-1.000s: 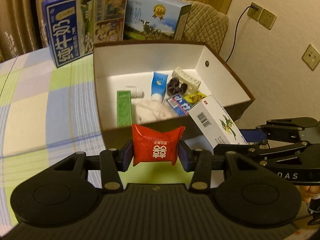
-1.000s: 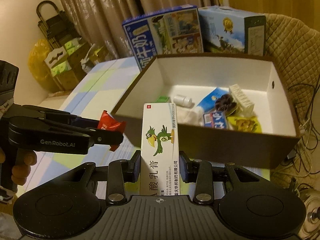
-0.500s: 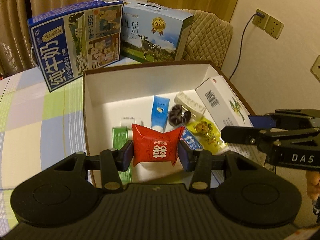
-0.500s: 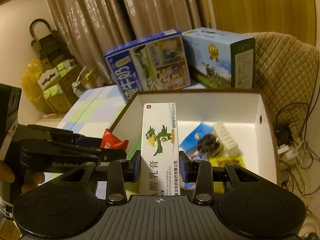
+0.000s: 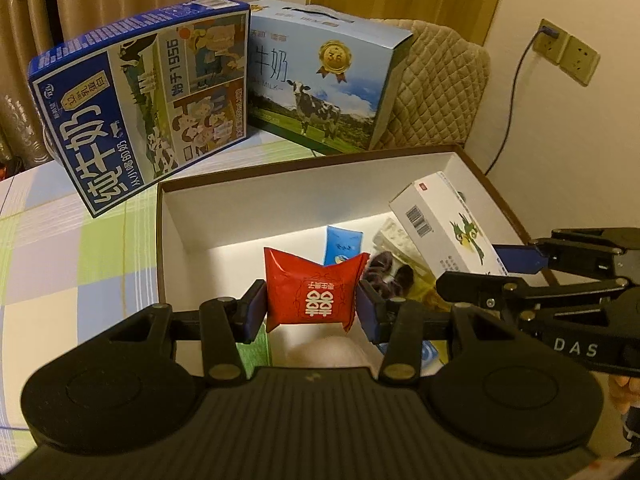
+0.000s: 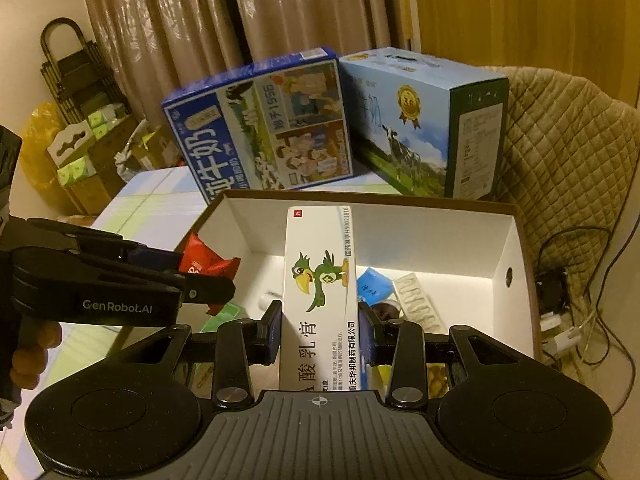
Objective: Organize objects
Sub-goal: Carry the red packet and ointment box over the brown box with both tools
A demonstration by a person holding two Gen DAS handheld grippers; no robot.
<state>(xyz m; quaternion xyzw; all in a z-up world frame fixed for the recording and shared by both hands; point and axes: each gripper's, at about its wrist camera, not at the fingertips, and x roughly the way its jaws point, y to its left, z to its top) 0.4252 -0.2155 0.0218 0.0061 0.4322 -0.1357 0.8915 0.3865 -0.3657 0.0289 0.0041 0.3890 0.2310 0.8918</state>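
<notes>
My left gripper (image 5: 310,309) is shut on a red candy packet (image 5: 314,294) and hangs over the open brown box (image 5: 280,196) with white inside walls. The same red packet (image 6: 204,261) shows at the left of the right wrist view. My right gripper (image 6: 320,330) is shut on a long white ointment carton (image 6: 320,300) with a green bird, also above the box (image 6: 516,248); that carton (image 5: 444,226) sits at the box's right side in the left wrist view. Inside lie a blue tube (image 5: 342,246), a dark hair tie (image 5: 386,270) and a white blister strip (image 6: 418,306).
Two milk cartons stand behind the box: a dark blue one (image 5: 140,96) and a light blue one (image 5: 324,76). A quilted chair back (image 5: 436,88) stands at the right by the wall sockets (image 5: 568,54). A checked cloth (image 5: 72,248) covers the table to the left.
Both grippers have advanced from the box's near edge to above its inside, each still holding its item. The box and the milk cartons look closer.
</notes>
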